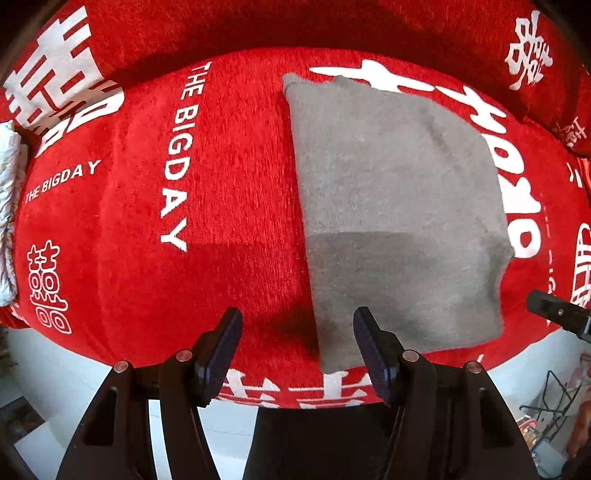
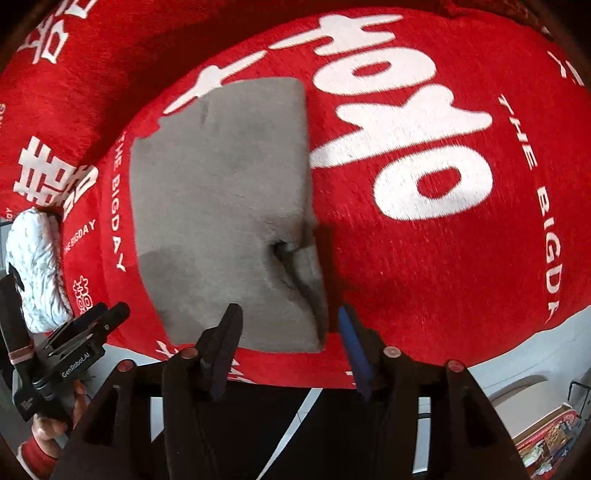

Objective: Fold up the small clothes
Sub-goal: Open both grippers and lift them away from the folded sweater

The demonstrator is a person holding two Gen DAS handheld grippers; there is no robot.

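Note:
A grey knitted garment [image 1: 391, 206] lies folded into a rough rectangle on a red cushion [image 1: 221, 203] with white lettering. My left gripper [image 1: 297, 343] is open and empty, above the garment's near left corner. The garment also shows in the right wrist view [image 2: 225, 206], with a puckered fold at its right edge. My right gripper [image 2: 290, 339] is open and empty, above the garment's near right corner. The left gripper [image 2: 92, 325] shows at the lower left of the right wrist view, and the right gripper's tip [image 1: 554, 314] at the right edge of the left wrist view.
A white patterned cloth bundle [image 2: 37, 269] lies at the cushion's left end. A red backrest [image 1: 295, 29] with white characters runs behind the seat. The cushion's front edge drops to a pale floor [image 1: 55, 369]. A wire rack [image 1: 554, 398] and boxes [image 2: 546, 439] stand at the lower right.

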